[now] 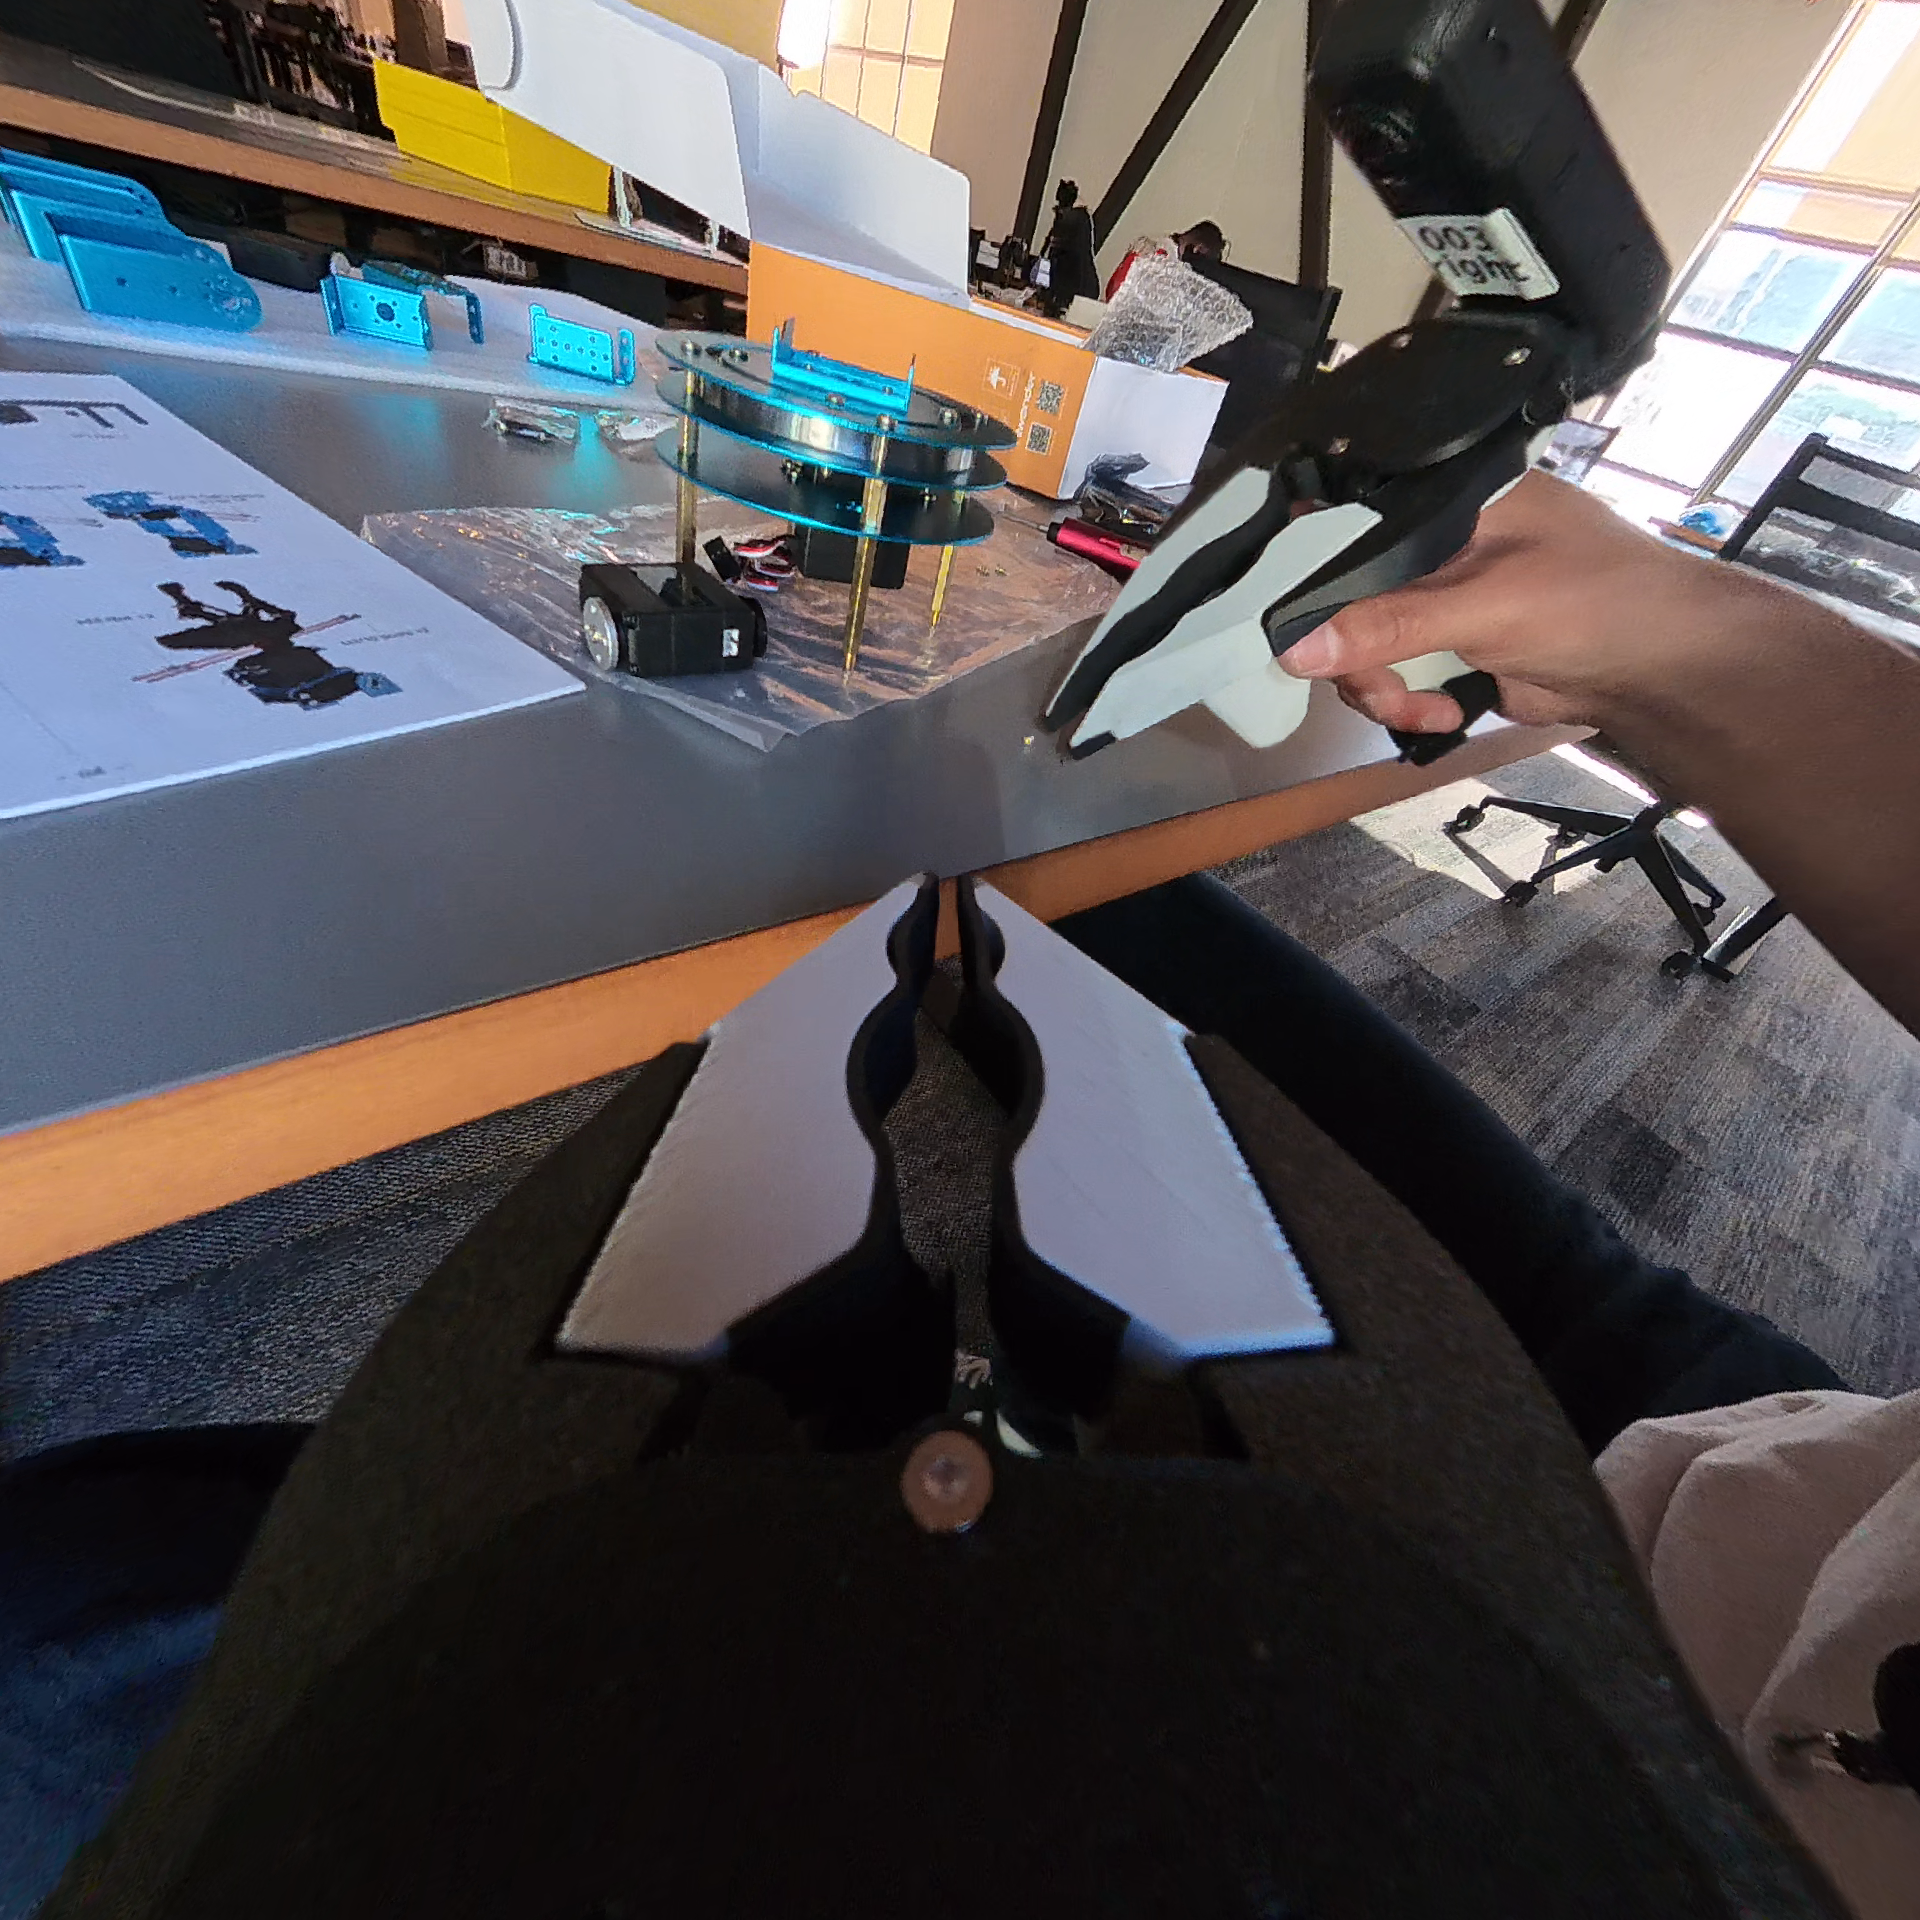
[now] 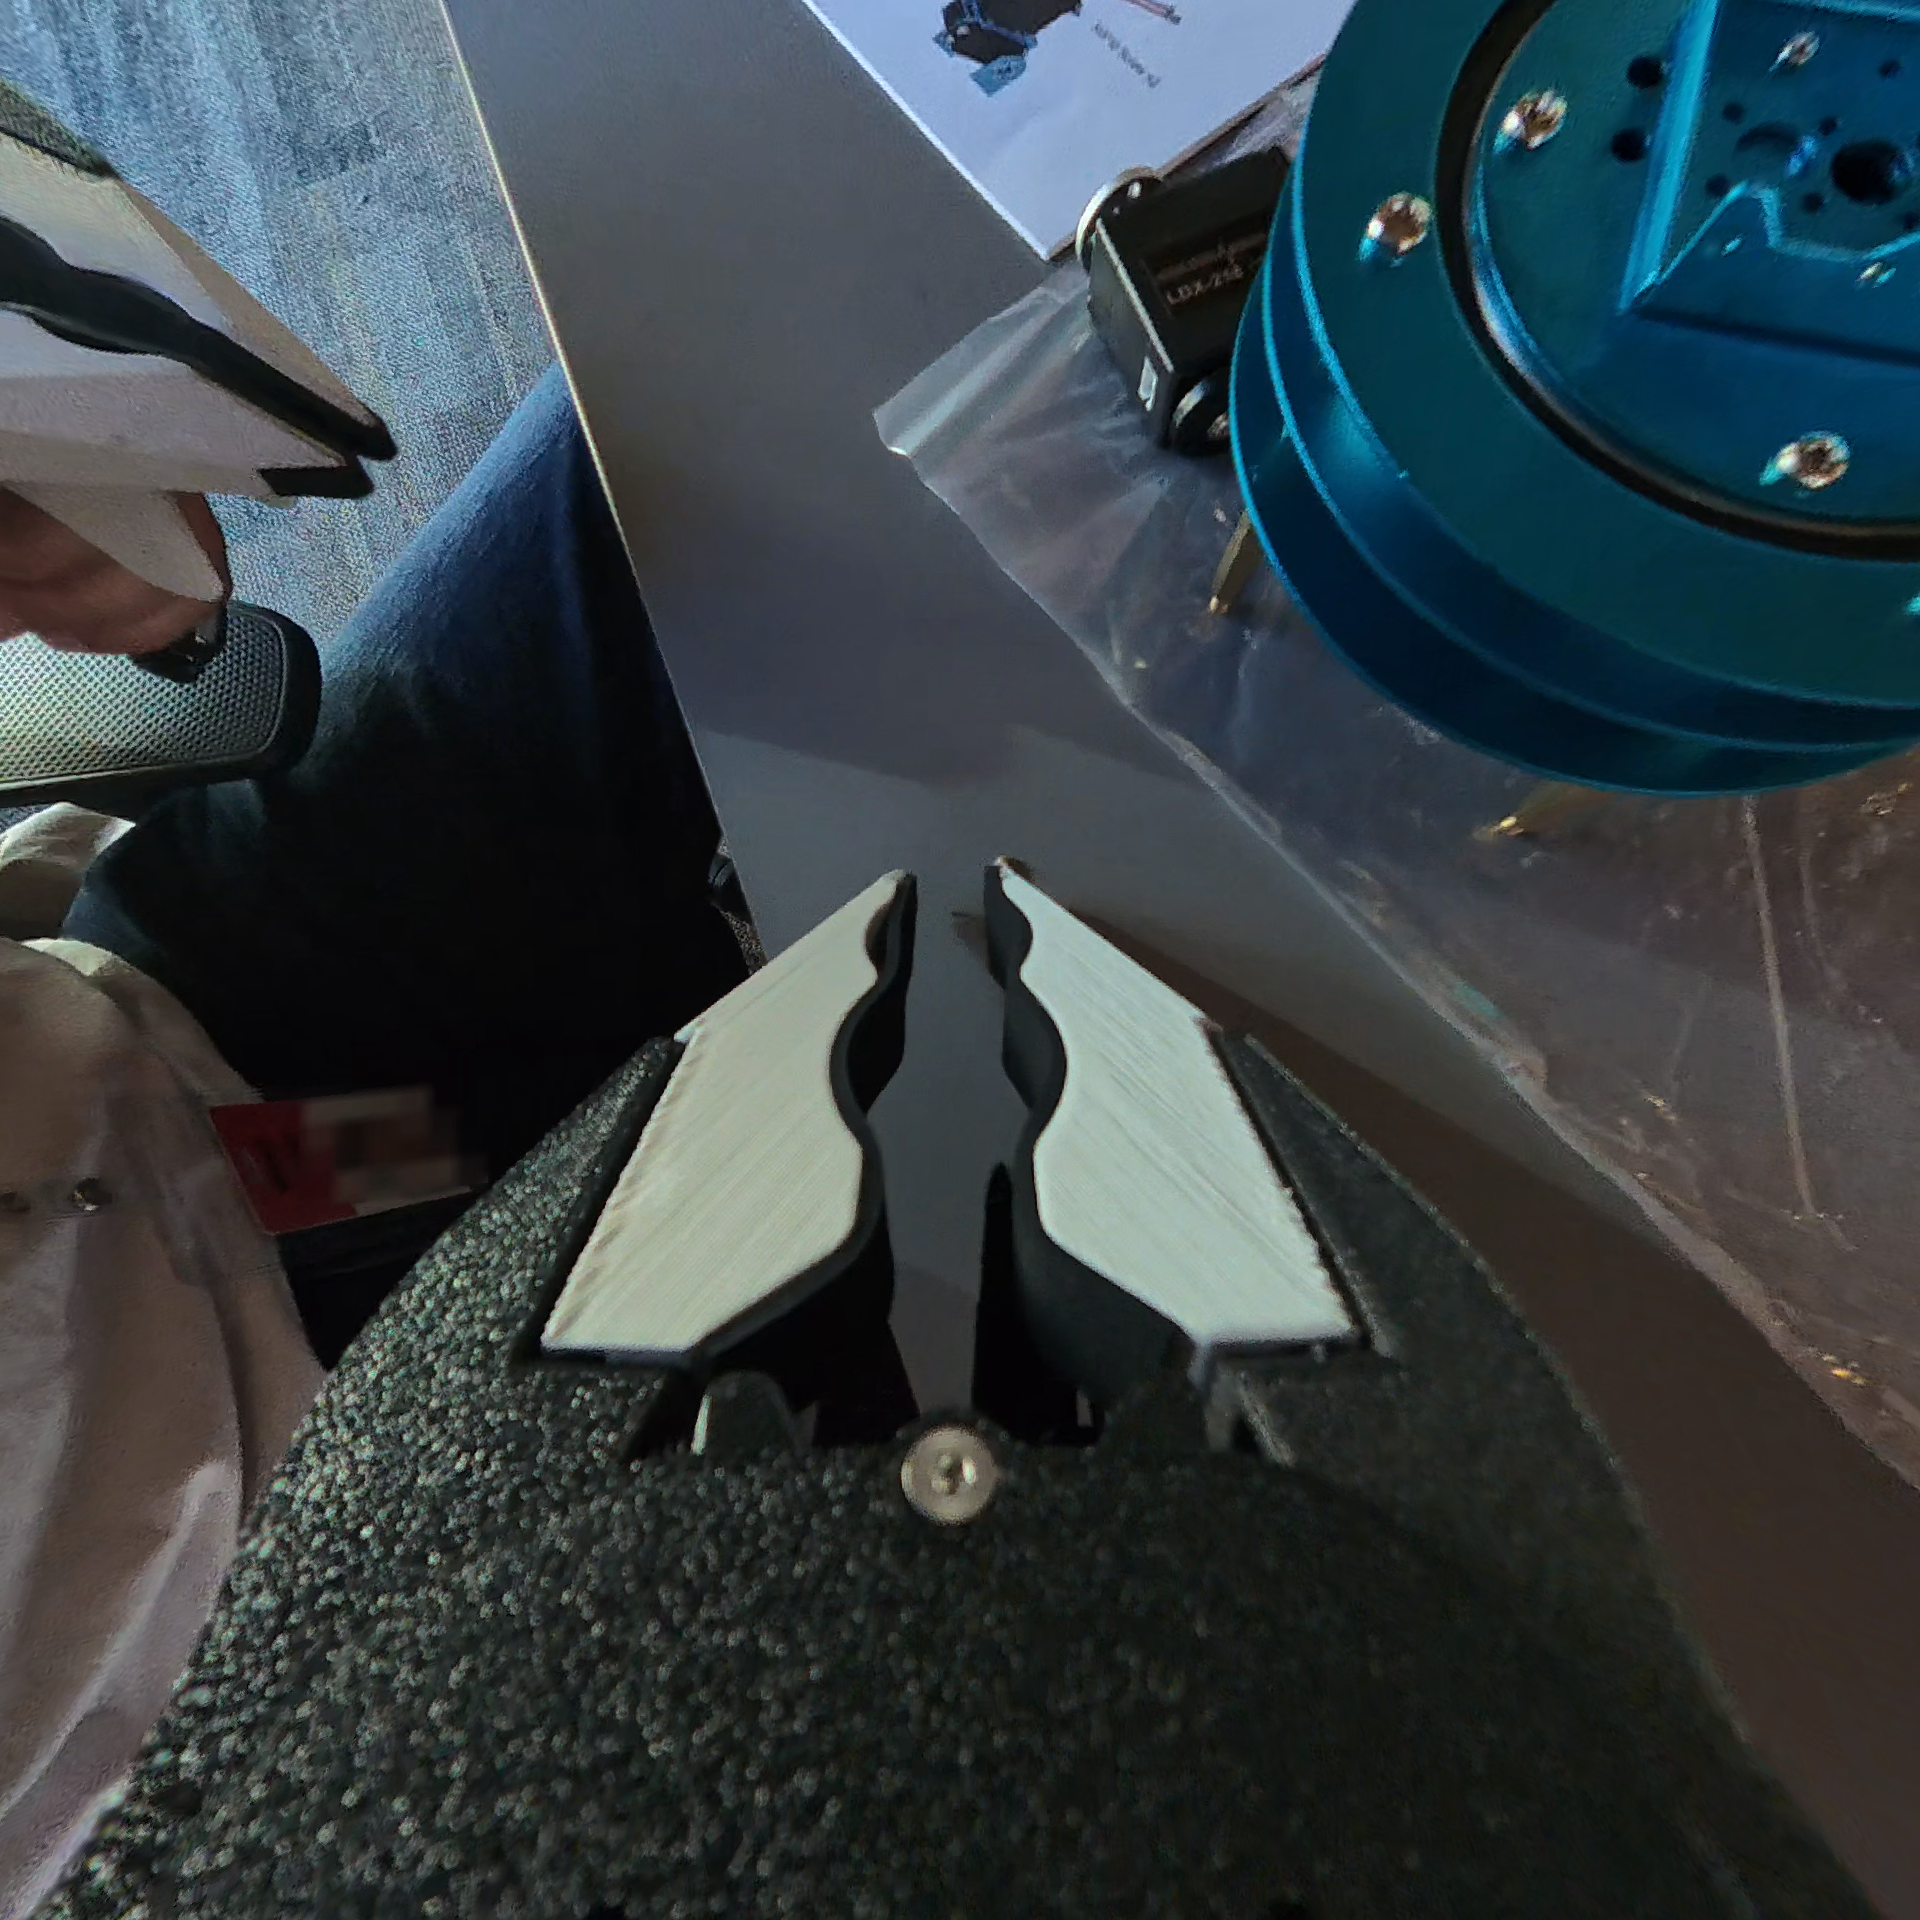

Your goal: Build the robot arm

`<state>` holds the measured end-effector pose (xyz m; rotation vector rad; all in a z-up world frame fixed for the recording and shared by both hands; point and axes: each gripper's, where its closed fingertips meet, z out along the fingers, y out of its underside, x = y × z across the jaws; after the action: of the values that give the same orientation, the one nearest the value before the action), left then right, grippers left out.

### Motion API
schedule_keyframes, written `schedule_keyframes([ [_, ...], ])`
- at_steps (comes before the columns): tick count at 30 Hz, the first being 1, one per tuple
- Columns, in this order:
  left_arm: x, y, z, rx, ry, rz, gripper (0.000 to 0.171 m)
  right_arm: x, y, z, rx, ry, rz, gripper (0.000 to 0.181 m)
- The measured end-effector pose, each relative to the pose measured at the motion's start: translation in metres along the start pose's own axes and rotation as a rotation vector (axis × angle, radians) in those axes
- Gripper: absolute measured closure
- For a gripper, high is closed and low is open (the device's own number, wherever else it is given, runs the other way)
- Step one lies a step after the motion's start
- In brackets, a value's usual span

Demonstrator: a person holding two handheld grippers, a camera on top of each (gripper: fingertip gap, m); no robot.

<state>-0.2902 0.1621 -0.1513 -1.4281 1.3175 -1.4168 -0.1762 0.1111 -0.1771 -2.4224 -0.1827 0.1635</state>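
Observation:
My right gripper (image 2: 951, 878) points down at the grey table (image 2: 790, 520) near its front edge, with the jaws a narrow gap apart and nothing held. A tiny dark speck (image 2: 964, 923) lies on the table between its tips. In the left wrist view the right gripper (image 1: 1065, 732) touches down beside a tiny yellow speck (image 1: 1027, 740). My left gripper (image 1: 943, 883) is shut and empty, held below the table's wooden edge (image 1: 520, 1049) over a person's lap; it also shows in the right wrist view (image 2: 364, 462). A blue stacked-disc assembly (image 1: 831, 436) (image 2: 1610, 416) on brass standoffs stands close by.
A black servo (image 1: 665, 623) (image 2: 1174, 281) and a clear plastic bag (image 1: 582, 540) (image 2: 1455, 883) lie under the assembly. A printed sheet (image 1: 208, 623), blue brackets (image 1: 156, 270), an orange box (image 1: 914, 343) and a red tool (image 1: 1091, 545) are on the table. An office chair base (image 1: 1610, 852) stands on the carpet. One gripper's finger ends stand about 12 cm off the other's.

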Motion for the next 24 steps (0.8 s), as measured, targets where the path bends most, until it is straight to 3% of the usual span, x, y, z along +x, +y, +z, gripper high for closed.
schedule_keyframes([
  [7, -0.001, -0.001, 0.001, 0.014, 0.036, -0.060, 0.169, 0.005, 0.002, 0.005, 0.007, 0.017, 0.080, 0.168],
  [24, -0.010, 0.002, -0.002, 0.018, 0.036, -0.088, 0.169, 0.008, 0.000, 0.007, 0.046, 0.071, 0.081, 0.171],
])
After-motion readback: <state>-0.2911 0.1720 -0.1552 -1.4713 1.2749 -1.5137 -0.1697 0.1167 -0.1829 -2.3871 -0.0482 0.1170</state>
